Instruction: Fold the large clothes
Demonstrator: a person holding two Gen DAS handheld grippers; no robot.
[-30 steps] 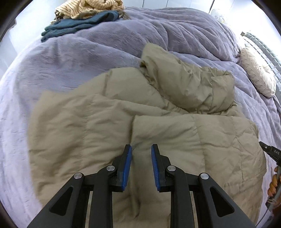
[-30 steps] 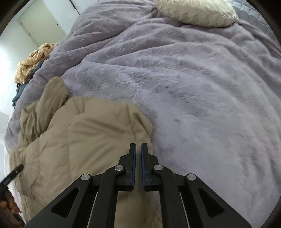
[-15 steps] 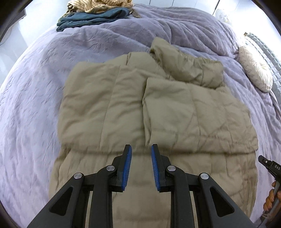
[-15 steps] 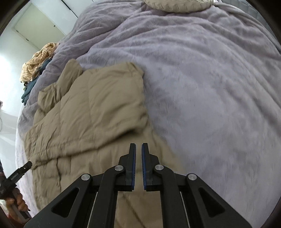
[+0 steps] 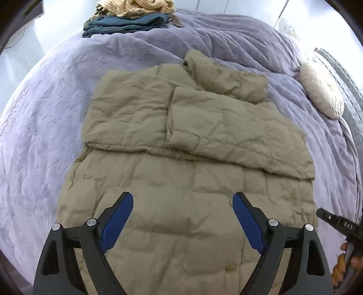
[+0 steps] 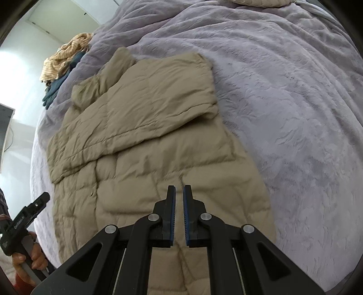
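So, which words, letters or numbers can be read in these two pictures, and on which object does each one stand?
"DAS": white letters on the black right gripper at the right edge of the left wrist view.
White lettering runs along the black left gripper in the right wrist view; too small and tilted to read.
Tan quilted coat, purple bedspread: no text visible.

A lilac plush blanket [image 5: 56, 118] covers the bed. A cream textured pillow [image 5: 322, 90] lies near its right edge. A dark teal garment [image 5: 127, 23] lies under striped tan cloth [image 5: 136, 5] at the far end.
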